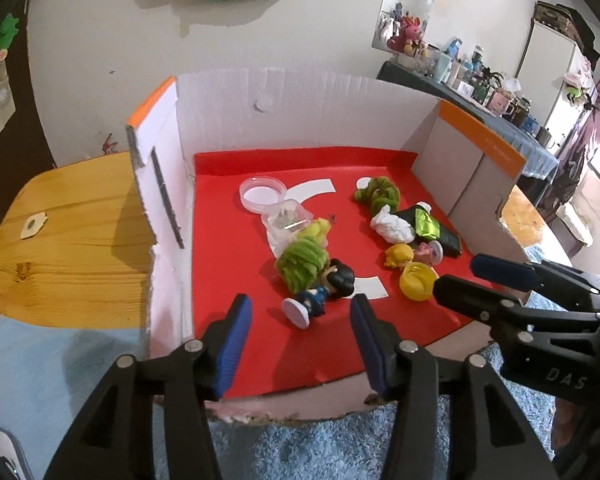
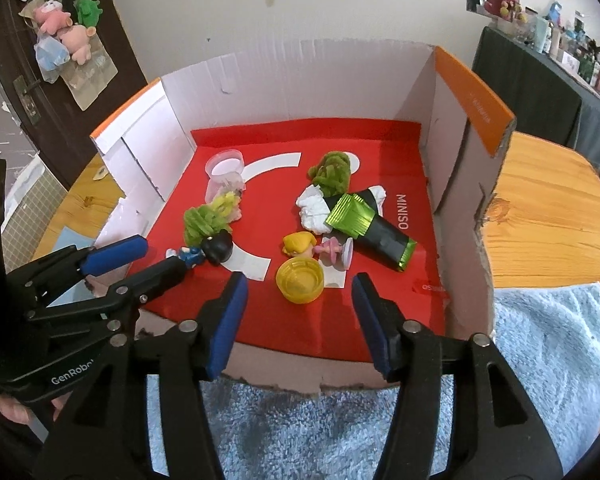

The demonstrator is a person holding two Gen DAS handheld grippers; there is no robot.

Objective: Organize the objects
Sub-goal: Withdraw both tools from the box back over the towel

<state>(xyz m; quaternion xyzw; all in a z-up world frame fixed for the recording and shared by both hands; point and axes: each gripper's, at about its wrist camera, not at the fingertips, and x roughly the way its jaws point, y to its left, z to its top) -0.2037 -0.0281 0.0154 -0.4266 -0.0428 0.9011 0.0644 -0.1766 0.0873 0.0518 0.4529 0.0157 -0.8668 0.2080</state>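
A: What's nearest the tongs?

B: Both pairs hang over the front edge of the box (image 2: 284,376). The left tongs (image 1: 298,326) stand spread with nothing between the pads; the right tongs (image 2: 298,302) stand spread too, empty

A: And just past the tips?

B: Right ahead of the left tongs lies a dark-haired figure (image 1: 324,292) in blue, on its side, its white base toward the tips. Just ahead of the right tongs sits a yellow cap (image 2: 300,280), open side up, apart from both pads

A: Further on?

B: Beyond the cap, a blond figure (image 2: 298,244) and a pink one (image 2: 332,252) lie touching. Behind the dark-haired figure is a green fuzzy clump (image 1: 302,258), against it

A: Then?

B: Past the pink figure, a black and green packet (image 2: 364,220) rests over crumpled white paper (image 2: 312,210). Beyond the left clump there's a clear tub (image 1: 288,222), something small inside, I can't tell what

A: Farthest?

B: A second green clump (image 2: 330,172) and a clear round lid (image 2: 226,168), near the back wall, all on the red sheet (image 2: 380,300)
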